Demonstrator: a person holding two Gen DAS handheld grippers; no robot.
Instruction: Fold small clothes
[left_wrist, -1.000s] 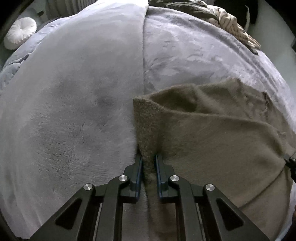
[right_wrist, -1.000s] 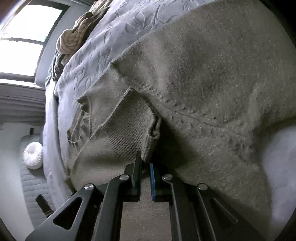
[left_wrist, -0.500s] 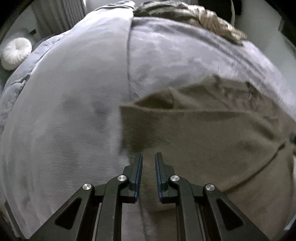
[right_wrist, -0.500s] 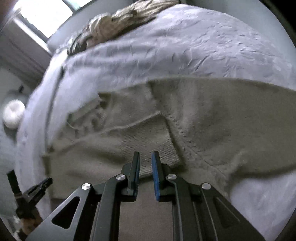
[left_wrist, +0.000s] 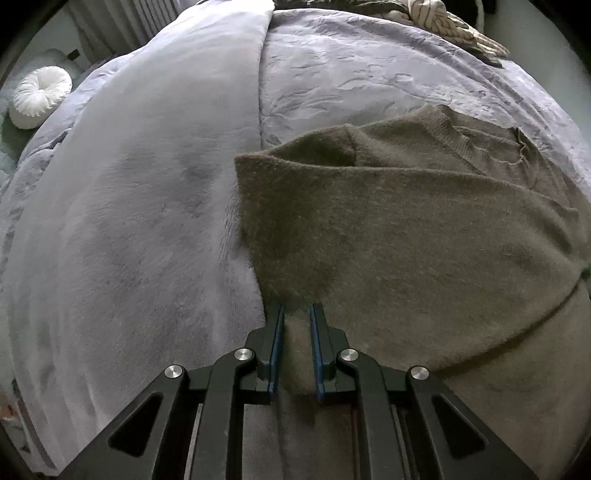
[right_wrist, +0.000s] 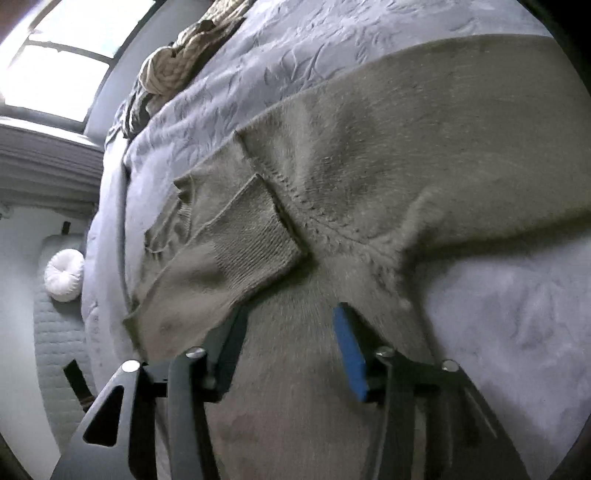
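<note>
A wide bed (left_wrist: 147, 221) fills both wrist views, covered by a pale lilac blanket (left_wrist: 351, 81) with a raised leaf pattern on its far half and a smooth plush half nearer the cameras. A seam runs between the two halves toward twelve o'clock in the left view.

On the blanket lies a brown knitted sweater (left_wrist: 406, 229), the thing being folded. In the left view it spreads from the centre out to three o'clock, with one fold laid over another and a straight left edge. In the right view the sweater (right_wrist: 406, 147) covers the centre and the upper right, and a ribbed cuff (right_wrist: 255, 236) lies folded across its body just left of centre.

At twelve o'clock in the left view a bundle of striped beige cloth (left_wrist: 443, 22) sits at the far edge of the bed; the same bundle (right_wrist: 173, 62) shows at eleven o'clock in the right view, below a bright window (right_wrist: 55, 66). A round white cushion (left_wrist: 38, 94) rests off the bed at ten o'clock in the left view and at nine o'clock in the right view (right_wrist: 64, 275).

The left claw (left_wrist: 297, 314), at six o'clock, is narrowed to a slim gap with the sweater's near edge running between its pads; whether they pinch the knit cannot be told. The right claw (right_wrist: 291, 314), at six o'clock, is opening, its jaws spread well apart above the sweater, with the fabric lying loose between them and no pad pressing on it.
</note>
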